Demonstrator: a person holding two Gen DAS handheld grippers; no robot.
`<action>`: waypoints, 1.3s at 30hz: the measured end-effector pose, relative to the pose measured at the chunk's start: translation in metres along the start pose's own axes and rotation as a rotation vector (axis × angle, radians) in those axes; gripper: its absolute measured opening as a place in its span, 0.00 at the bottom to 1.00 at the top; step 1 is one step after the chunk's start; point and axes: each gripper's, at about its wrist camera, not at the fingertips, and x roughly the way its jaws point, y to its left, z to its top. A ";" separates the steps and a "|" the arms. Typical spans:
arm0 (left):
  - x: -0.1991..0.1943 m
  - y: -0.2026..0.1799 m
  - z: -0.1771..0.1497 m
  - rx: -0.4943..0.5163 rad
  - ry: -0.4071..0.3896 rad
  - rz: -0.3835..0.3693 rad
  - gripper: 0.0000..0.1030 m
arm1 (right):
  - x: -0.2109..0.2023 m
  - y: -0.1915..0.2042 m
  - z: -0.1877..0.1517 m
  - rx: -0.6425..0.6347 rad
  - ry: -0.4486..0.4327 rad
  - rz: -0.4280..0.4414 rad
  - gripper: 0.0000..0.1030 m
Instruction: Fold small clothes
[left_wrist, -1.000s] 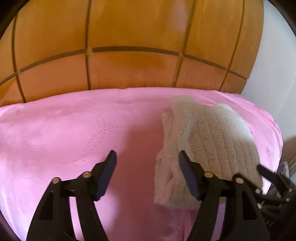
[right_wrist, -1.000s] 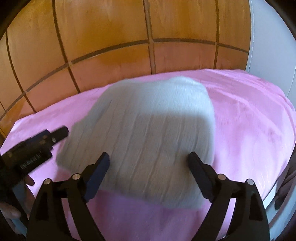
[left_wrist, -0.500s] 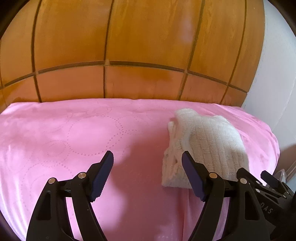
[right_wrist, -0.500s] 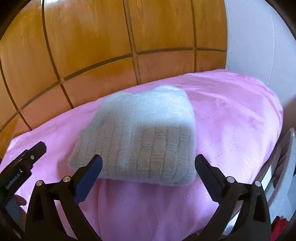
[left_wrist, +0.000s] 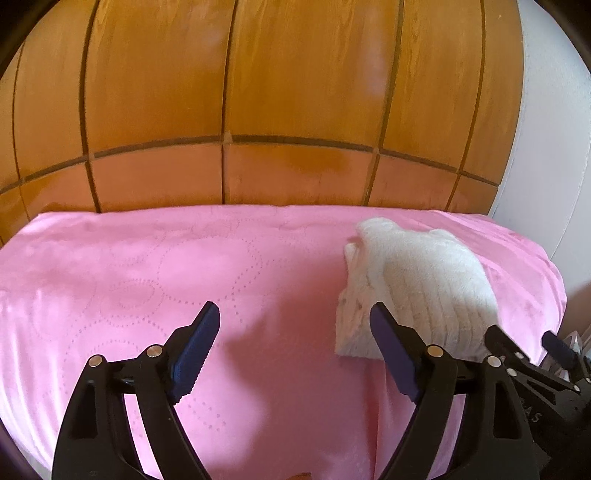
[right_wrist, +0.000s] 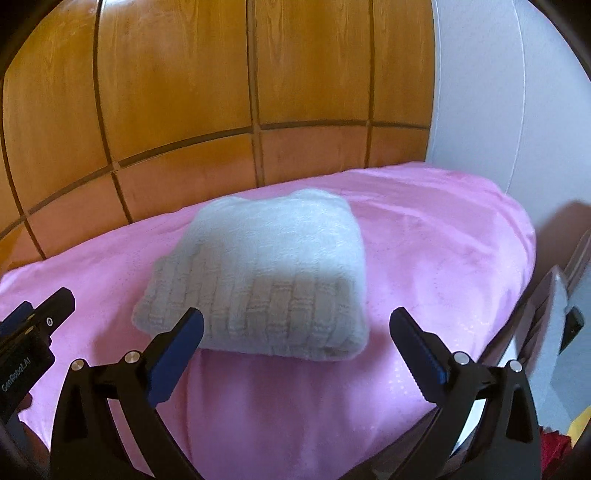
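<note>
Left wrist view: the left gripper (left_wrist: 291, 347) is held wide, empty, at lower centre; one folded cream knit (left_wrist: 417, 291) lies at right on the pink bedcover (left_wrist: 147, 266).

Right wrist view: the right gripper (right_wrist: 295, 332) is spread wide, empty; the knit (right_wrist: 266, 273) sits centre. A snagged finger could undo the fold. Counted: one garment, two grippers.
</note>
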 end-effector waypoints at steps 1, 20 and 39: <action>0.001 -0.001 -0.001 -0.001 0.003 0.003 0.81 | -0.001 0.000 0.000 0.002 -0.001 -0.004 0.98; 0.005 0.013 -0.023 -0.008 0.039 0.048 0.94 | 0.003 0.011 -0.010 -0.060 0.018 -0.040 0.98; -0.001 0.005 -0.024 0.022 0.035 0.054 0.96 | 0.006 0.006 -0.006 -0.054 0.008 -0.037 0.98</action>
